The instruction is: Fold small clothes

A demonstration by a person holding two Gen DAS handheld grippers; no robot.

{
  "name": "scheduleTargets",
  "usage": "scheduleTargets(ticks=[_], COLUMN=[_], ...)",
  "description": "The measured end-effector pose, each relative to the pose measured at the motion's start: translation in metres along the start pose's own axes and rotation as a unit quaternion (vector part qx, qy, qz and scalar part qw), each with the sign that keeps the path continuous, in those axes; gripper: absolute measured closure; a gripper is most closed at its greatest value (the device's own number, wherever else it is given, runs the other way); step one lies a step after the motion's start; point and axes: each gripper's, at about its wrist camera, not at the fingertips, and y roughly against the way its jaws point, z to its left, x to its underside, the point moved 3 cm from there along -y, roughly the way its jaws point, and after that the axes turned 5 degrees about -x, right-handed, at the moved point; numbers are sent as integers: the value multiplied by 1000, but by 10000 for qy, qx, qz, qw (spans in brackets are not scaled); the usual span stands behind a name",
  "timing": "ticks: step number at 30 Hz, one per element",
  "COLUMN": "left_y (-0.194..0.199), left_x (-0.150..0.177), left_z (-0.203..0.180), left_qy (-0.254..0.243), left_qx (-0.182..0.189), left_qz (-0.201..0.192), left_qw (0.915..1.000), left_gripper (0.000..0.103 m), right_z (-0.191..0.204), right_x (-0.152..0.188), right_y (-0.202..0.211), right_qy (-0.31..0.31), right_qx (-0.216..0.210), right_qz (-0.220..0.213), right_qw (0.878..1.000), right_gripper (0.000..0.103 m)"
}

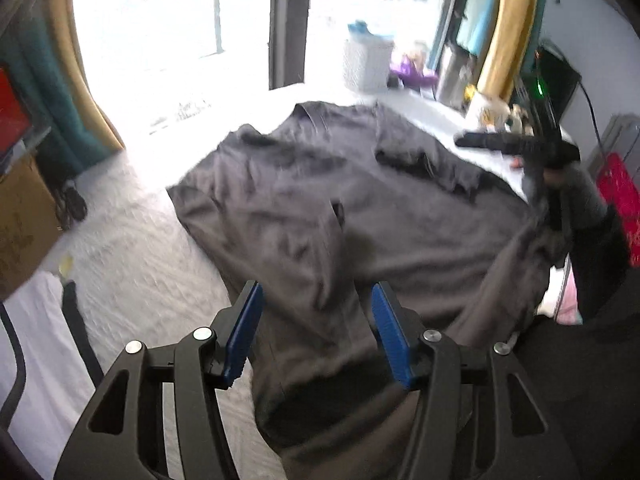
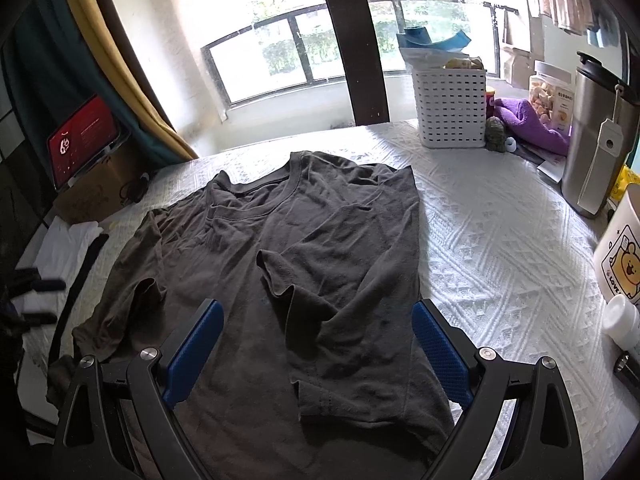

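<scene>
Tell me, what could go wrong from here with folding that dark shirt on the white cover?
1. The T-shirt is only half folded: its right side lies folded in with the sleeve loose on top, so a tug could undo that fold.
2. The left side is bunched and wrinkled, with fabric trailing toward the table's near edge; a fold over it may come out crooked.
3. The mug, steel tumbler and small white jar stand close on the right; a wide swing of the right gripper might knock them.
</scene>
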Motion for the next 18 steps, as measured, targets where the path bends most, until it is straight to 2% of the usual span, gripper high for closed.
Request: scheduleTargets(ticks=[3, 5, 6, 10, 12, 15, 17, 18], left_y=[-16, -35, -50, -87, -101, -111, -118, -121], left_x=[-13, -17, -19, -23, -26, -31, -36, -38], left_z=[16, 33, 45, 83, 98, 108, 109, 109], left_qy=[210, 377, 499, 971, 1299, 1561, 1590, 1602], left_qx=[-290, -563, -742, -1084, -1012, -675, -530, -532], left_qz=[-50, 84, 180, 280, 275, 184, 147, 144], left_qw=[9993, 9977, 9958, 9890, 9860, 9853, 9857, 9855], left_gripper=[46, 46, 46, 46, 46, 46, 35, 26], right_z=[-6, -11, -14, -27, -33, -44, -54, -60], right_x=[-1, -3, -5, -23, -34, -51, -61, -68], right_y=[0, 1, 2, -1, -8, -19, -30, -36], right_qy=[-29, -22, -1, 198, 328, 525, 553, 591], right_qx=[4, -21, -31, 6, 106, 86, 126, 170], right_qz=[-17, -56, -89, -159, -86, -8, 90, 144], right_qw=[10000, 10000, 10000, 9997, 9994, 9986, 9983, 9980], right_gripper=[7, 7, 7, 7, 7, 7, 7, 8])
